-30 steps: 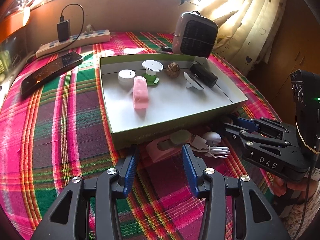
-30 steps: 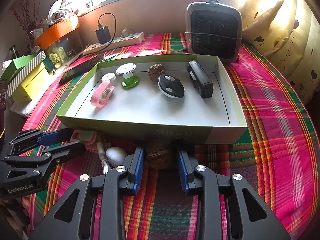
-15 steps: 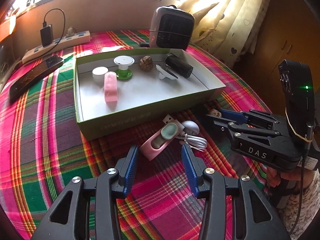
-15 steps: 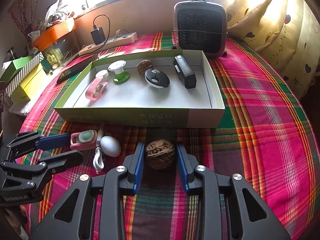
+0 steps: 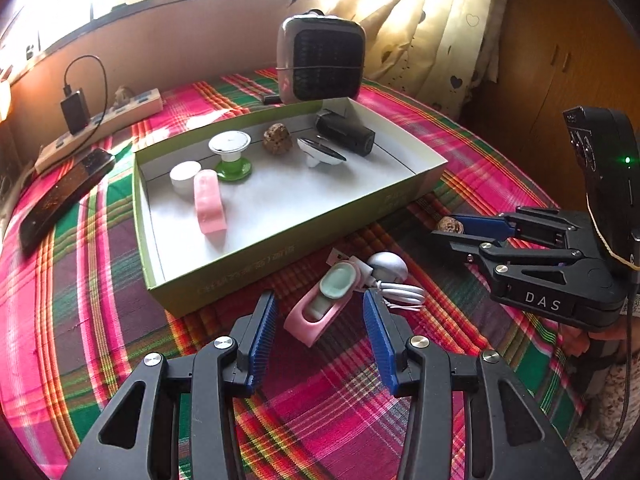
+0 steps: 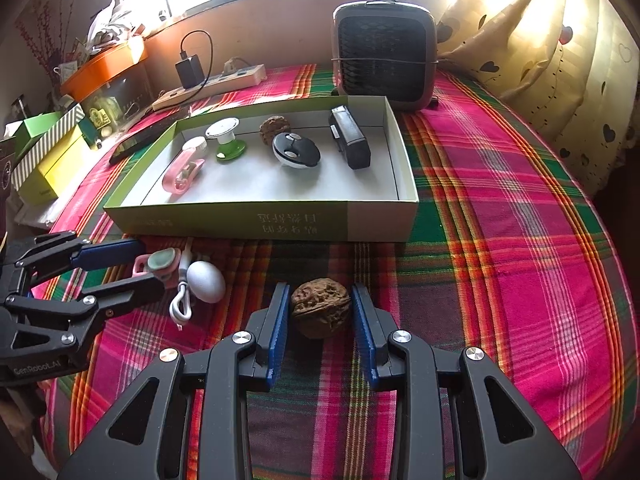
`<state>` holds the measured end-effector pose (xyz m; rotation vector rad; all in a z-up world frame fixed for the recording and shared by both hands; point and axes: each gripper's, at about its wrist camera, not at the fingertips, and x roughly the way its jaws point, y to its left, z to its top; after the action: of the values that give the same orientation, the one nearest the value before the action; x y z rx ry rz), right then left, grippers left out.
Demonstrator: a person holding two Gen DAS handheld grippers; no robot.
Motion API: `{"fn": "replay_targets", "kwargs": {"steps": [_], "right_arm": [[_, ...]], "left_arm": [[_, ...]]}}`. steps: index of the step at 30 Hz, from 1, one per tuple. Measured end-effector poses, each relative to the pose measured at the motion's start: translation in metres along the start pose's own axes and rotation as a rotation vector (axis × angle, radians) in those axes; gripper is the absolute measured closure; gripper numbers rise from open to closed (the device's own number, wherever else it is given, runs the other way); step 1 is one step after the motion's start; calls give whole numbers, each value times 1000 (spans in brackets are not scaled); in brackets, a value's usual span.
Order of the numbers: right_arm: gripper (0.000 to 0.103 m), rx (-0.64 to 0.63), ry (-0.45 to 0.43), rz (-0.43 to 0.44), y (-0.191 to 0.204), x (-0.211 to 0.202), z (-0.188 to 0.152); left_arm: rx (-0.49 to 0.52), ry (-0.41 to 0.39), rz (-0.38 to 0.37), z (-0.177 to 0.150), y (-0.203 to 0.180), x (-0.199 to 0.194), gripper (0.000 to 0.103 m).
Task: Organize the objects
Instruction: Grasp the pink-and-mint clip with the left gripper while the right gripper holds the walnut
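Observation:
A green cardboard box (image 5: 280,252) (image 6: 376,224) on the plaid cloth holds a pink clip, a green-and-white spool, a white cap, a walnut, a black-and-white fob and a black device. In front of it lie a pink-and-green clip (image 5: 324,304) (image 6: 158,262), a white charger with cable (image 5: 390,270) (image 6: 204,280) and a walnut (image 6: 320,312) (image 5: 450,225). My left gripper (image 5: 318,320) is open, its fingers on either side of the pink-and-green clip. My right gripper (image 6: 320,312) is shut on the walnut.
A small heater (image 6: 384,60) stands behind the box. A power strip with a charger (image 6: 212,80) and a black phone (image 5: 60,200) lie at the back left. Yellow and green boxes (image 6: 52,156) sit at the far left. A curtain (image 6: 560,60) hangs on the right.
Both grippers have drawn back from the box. The pink-and-green clip, charger and walnut, earlier tight against the box front, now lie farther out on the cloth. The right fingers stay around the walnut.

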<state>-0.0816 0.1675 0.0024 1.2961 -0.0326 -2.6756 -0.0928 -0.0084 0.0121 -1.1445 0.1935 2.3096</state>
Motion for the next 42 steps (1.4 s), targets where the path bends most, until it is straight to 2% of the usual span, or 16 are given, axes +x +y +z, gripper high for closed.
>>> {"fn": "replay_targets", "kwargs": {"steps": [11,17,22,42], "right_arm": [[71,-13,-7,13,-4,0,-1],[71,-9,-9,25,-6,-1,-1],[71,-9,-10,25,-6,-1,-1],[71,-11,-10,22,-5,-1,-1]], "left_arm": [[0,5,58,0,-7,9,62],[9,4,109,-1,-13,10,74],[-9,-1,120,-3,-13,9,87],[-52,-13,114,-7,-11,6,87]]}}
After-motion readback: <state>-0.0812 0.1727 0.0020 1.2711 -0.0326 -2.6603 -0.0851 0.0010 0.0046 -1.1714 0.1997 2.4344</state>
